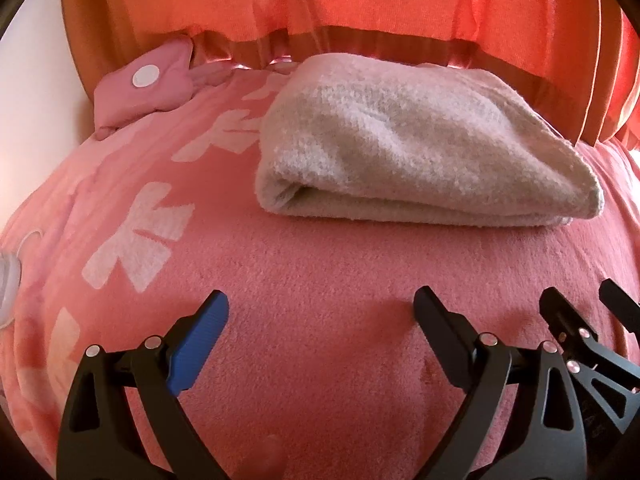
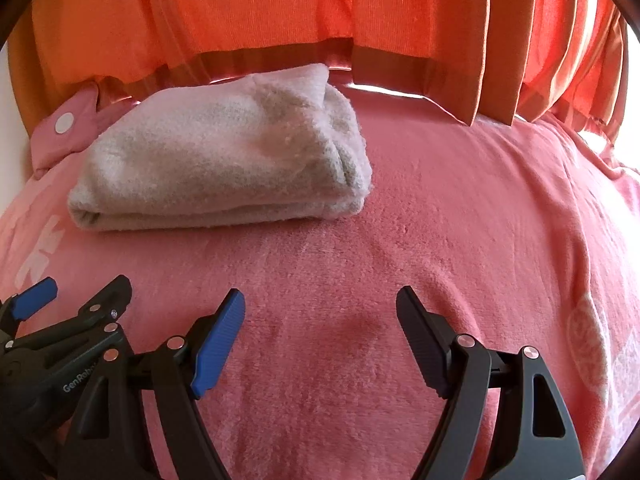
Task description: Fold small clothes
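Observation:
A folded whitish fleecy garment (image 1: 416,144) lies on a pink blanket (image 1: 320,264), its rolled fold facing me; in the right wrist view the same garment (image 2: 224,160) sits at the upper left. My left gripper (image 1: 322,304) hovers open over bare blanket, short of the garment, with nothing between its fingers. My right gripper (image 2: 322,302) is open too, over bare blanket (image 2: 440,220) to the right of the garment's near edge. Each gripper shows at the other view's edge: the right gripper (image 1: 580,300) and the left gripper (image 2: 86,284). The two stand side by side.
A small pink pouch with a white dot (image 1: 148,84) lies at the blanket's far left corner. Orange pleated curtains (image 1: 360,0) hang behind the bed. White patterns mark the blanket's left part (image 1: 136,236). A white rounded object (image 1: 8,280) peeks in at the left edge.

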Tool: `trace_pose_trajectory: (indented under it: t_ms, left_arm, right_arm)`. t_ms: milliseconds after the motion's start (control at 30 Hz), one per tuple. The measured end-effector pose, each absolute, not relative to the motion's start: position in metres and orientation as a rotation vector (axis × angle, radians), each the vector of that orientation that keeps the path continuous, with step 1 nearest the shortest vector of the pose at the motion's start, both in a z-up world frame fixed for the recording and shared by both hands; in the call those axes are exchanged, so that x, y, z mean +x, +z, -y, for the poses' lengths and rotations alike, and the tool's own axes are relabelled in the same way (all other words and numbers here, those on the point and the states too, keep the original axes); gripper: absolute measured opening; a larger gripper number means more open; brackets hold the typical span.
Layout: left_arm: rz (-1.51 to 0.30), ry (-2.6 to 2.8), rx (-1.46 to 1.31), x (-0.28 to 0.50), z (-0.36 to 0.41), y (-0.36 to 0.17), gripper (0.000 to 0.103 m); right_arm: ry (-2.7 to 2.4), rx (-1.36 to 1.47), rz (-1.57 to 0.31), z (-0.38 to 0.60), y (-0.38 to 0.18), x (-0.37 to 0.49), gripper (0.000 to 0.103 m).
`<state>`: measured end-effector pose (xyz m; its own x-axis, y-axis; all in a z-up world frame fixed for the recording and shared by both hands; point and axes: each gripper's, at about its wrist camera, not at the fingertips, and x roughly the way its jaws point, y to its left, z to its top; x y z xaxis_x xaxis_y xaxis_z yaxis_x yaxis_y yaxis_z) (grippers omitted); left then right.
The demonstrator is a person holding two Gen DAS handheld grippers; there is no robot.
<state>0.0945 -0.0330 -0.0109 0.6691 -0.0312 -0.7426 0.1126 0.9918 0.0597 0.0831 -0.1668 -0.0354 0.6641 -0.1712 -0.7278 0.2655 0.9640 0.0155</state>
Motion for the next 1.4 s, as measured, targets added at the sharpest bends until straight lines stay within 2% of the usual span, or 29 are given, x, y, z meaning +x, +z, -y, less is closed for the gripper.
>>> trace_pose_trajectory:
  t_ms: [200,300,333,533,567,633,667,733,767,867,1000,1133,1167,1233,1267,1400]
  left_arm:
    - [-0.814,-0.088,0.068,0.093,0.028,-0.005,0.091]
    - [-0.804,-0.169,-0.092,0.107,0.01,0.017,0.093]
    - [-0.805,-0.186,-0.146,0.114,0.003,0.023,0.097]
    - [-0.869,-0.238,-0.368,0.161,-0.032,0.026,0.097]
    - [-0.882,-0.222,-0.363,0.165,-0.034,0.022,0.095]
    - [-0.911,-0.174,-0.308,0.171,-0.034,0.013,0.084]
    - [-0.925,-0.18,-0.289,0.174,-0.032,0.011,0.079]
    - [-0.917,-0.193,-0.276,0.173,-0.029,0.013,0.076]
    - [-0.912,-0.187,-0.25,0.172,-0.026,0.014,0.076]
    - [-0.934,-0.156,-0.147,0.171,-0.015,0.005,0.077]
    - [-0.931,-0.137,-0.137,0.167,-0.014,0.001,0.077]
    - [-0.863,-0.115,-0.058,0.142,-0.011,0.015,0.077]
    - [-0.85,-0.113,-0.037,0.132,-0.009,0.016,0.079]
    - [-0.843,-0.116,-0.031,0.12,-0.008,0.013,0.083]
    - [-0.839,-0.116,-0.034,0.115,-0.006,0.011,0.084]
    - [-0.815,-0.126,-0.004,0.099,0.014,0.002,0.084]
  right_arm:
    - [-0.241,0.156,-0.795,0.169,-0.031,0.083,0.075]
    - [-0.218,0.169,-0.748,0.184,-0.006,0.09,0.075]
    - [-0.215,0.176,-0.74,0.189,0.0,0.093,0.075]
    - [-0.1,0.281,-0.796,0.225,0.007,0.132,0.075]
    - [-0.091,0.266,-0.836,0.224,-0.001,0.142,0.06]
    - [-0.038,0.293,-0.892,0.221,-0.012,0.154,0.02]
    - [-0.039,0.321,-0.853,0.223,-0.006,0.151,0.015]
    - [-0.025,0.324,-0.778,0.224,0.011,0.143,0.013]
    - [-0.04,0.297,-0.751,0.225,0.014,0.141,0.013]
    - [-0.095,0.285,-0.88,0.231,-0.026,0.157,0.012]
    - [-0.102,0.221,-0.846,0.219,-0.012,0.149,0.015]
    - [-0.156,0.159,-0.769,0.204,0.004,0.114,0.025]
    - [-0.173,0.126,-0.76,0.196,0.004,0.103,0.035]
    - [-0.189,0.085,-0.743,0.185,0.0,0.091,0.047]
    - [-0.198,0.064,-0.746,0.179,-0.005,0.09,0.05]
    - [-0.203,0.044,-0.804,0.161,-0.031,0.089,0.051]
